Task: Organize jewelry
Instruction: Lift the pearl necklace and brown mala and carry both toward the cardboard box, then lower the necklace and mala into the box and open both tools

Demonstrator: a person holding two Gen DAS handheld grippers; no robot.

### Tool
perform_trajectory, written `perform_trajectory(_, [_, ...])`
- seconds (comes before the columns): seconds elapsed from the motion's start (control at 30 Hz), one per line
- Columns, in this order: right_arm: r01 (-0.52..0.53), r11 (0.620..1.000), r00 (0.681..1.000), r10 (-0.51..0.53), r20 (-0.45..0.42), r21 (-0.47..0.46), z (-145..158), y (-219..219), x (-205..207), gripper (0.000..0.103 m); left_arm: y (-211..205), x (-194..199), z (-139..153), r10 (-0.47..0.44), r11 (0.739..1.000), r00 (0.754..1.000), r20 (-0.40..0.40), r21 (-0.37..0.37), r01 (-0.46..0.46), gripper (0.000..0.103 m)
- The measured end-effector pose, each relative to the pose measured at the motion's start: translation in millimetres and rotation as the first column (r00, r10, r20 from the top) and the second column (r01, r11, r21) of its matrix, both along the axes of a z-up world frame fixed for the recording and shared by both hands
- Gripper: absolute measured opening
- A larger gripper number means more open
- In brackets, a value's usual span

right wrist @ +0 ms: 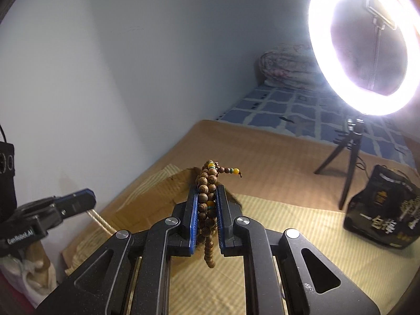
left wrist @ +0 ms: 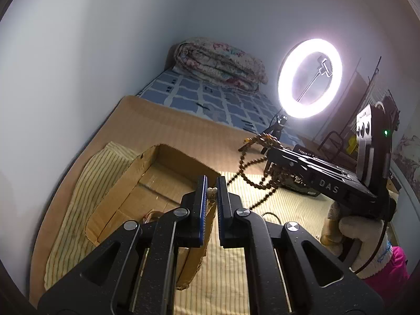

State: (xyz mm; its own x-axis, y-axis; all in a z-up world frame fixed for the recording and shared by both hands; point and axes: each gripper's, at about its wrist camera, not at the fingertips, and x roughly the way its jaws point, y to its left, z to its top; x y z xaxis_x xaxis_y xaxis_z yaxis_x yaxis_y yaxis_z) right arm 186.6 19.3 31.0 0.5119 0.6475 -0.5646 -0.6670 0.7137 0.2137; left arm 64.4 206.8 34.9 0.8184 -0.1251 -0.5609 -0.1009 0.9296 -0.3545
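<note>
My right gripper point(right wrist: 206, 204) is shut on a brown wooden bead strand point(right wrist: 206, 197) with yellow and green beads; loops hang below the jaws. In the left wrist view the right gripper point(left wrist: 270, 155) holds the strand point(left wrist: 252, 176) in the air to the right of an open cardboard box point(left wrist: 147, 183). My left gripper point(left wrist: 212, 191) is shut on the pale rope handle point(left wrist: 212, 192) of a woven bag point(left wrist: 194, 262), lifted beside the box. In the right wrist view the left gripper point(right wrist: 86, 199) sits at the left with the rope point(right wrist: 99, 220) hanging from it.
The box lies on a striped yellow cloth point(left wrist: 78, 210) on a bed mat. A lit ring light on a tripod point(right wrist: 359, 47) stands at the right. A black printed bag point(right wrist: 383, 210) sits right of it. A folded quilt point(left wrist: 218, 63) lies by the far wall.
</note>
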Motion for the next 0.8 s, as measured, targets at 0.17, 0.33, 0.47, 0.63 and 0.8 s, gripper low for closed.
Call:
perform_trajectory(0.17, [-0.028,0.999,1.000,0.028,-0.010,0.032,-15,16,5,0.011,1,4,-14,-0.006,1.000,0.999,-0.045,0.009,0.006,0.005])
perform_trajectory(0.33, [-0.034,0.999,0.998,0.035,-0.046,0.008,-39,32,16,0.011,3,8,-24,-0.005,1.000,0.997,-0.077,0.009,0.006,0.005])
perform_trajectory(0.47, [-0.034,0.999,0.997,0.035,-0.070,0.011,-43,39,20,0.011,7,9,-27,0.006,1.000,0.997,-0.082,0.006,-0.005,0.005])
perform_trajectory(0.63, [-0.054,0.997,0.998,0.056,-0.042,0.052,-29,43,16,0.011,12,8,-32,0.014,1.000,0.995,-0.095,-0.015,-0.015,0.005])
perform_trajectory(0.8, [-0.059,0.997,0.997,0.062,-0.049,0.049,-36,51,12,0.011,11,9,-34,0.015,1.000,0.995,-0.102,-0.016,-0.017,0.005])
